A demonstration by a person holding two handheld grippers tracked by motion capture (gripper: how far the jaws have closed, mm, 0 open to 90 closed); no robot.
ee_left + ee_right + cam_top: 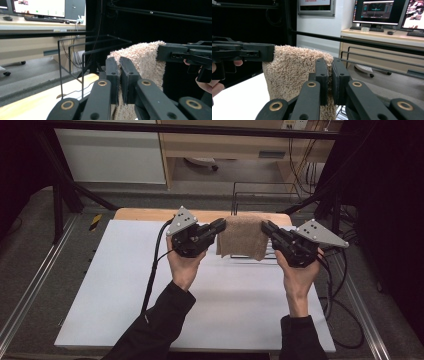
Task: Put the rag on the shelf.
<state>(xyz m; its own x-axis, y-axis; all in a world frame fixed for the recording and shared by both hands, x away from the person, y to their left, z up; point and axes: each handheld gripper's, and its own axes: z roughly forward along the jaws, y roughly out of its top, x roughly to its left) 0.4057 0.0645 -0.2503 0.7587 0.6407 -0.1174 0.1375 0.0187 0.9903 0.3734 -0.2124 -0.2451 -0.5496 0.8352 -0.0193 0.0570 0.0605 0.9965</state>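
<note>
Left gripper [218, 226] and right gripper [265, 227], both clenched on opposite top corners of the tan towel [243, 239]. Stretched between them, hanging clear above the worktop [125, 285], probably for draping over the wire rack [260, 200] just beyond.

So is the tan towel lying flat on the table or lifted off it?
Lifted. The towel hangs in the air, its top edge pinched by the left tongs and right tongs, with its lower edge dangling above the white table.
</note>
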